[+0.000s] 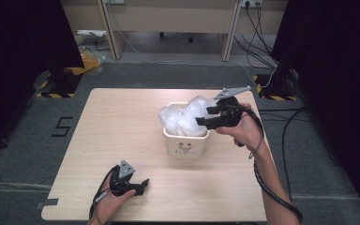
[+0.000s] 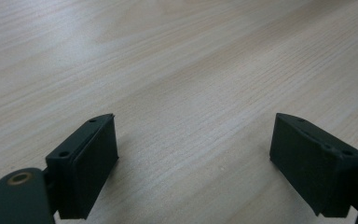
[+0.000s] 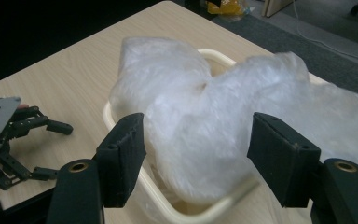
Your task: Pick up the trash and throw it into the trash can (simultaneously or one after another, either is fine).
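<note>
room: grey carpet, black curtains either side, cables trailing on the floor
tabletop [image 1: 122,117]: pale wood grain, carrying one tub
tub [image 1: 186,143]: cream, squarish, right of the tabletop's middle, small printed mark on its near face
plastic wrap [image 1: 185,118]: crumpled white film heaped in the tub, bulging above its rim
right tongs [image 1: 205,117]: held just over the wrap's right side, jaws apart, nothing pinched; the wrap lies beyond them
left tongs [image 1: 143,183]: low over the tabletop's near edge, well apart from the tub, jaws wide, bare wood between them
</note>
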The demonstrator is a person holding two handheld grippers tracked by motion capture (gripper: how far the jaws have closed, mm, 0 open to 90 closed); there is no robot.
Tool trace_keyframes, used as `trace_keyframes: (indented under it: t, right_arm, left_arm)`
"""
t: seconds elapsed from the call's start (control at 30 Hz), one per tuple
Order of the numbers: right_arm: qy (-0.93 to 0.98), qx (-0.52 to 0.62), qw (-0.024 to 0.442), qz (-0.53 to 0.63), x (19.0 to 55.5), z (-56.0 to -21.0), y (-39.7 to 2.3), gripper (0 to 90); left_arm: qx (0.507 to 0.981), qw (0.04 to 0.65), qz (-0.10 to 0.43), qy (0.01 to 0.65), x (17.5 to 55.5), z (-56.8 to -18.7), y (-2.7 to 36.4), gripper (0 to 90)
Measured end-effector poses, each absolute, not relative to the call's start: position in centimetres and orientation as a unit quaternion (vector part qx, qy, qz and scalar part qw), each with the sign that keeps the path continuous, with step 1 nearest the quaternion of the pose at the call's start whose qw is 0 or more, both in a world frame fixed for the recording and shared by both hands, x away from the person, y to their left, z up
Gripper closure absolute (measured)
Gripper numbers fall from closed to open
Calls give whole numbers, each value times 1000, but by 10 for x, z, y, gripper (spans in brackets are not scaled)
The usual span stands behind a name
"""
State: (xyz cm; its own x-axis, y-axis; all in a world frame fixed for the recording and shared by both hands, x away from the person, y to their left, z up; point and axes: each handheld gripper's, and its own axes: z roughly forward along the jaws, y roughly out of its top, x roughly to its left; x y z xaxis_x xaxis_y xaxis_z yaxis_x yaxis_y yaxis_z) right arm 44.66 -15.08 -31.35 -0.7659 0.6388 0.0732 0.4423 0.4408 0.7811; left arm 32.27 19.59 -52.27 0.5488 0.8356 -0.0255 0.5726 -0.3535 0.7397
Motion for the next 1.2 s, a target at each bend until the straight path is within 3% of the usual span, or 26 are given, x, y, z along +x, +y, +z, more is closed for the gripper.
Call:
trace_keyframes:
  t: [0.57, 1.2]
  right_arm:
    - [798, 384, 142, 442, 410, -358, -226, 329]
    - [786, 417, 150, 432, 376, -418, -251, 326]
  left_arm:
    - [803, 361, 183, 438, 323, -523, 196, 140]
    - [802, 363, 183, 439, 323, -523, 196, 139]
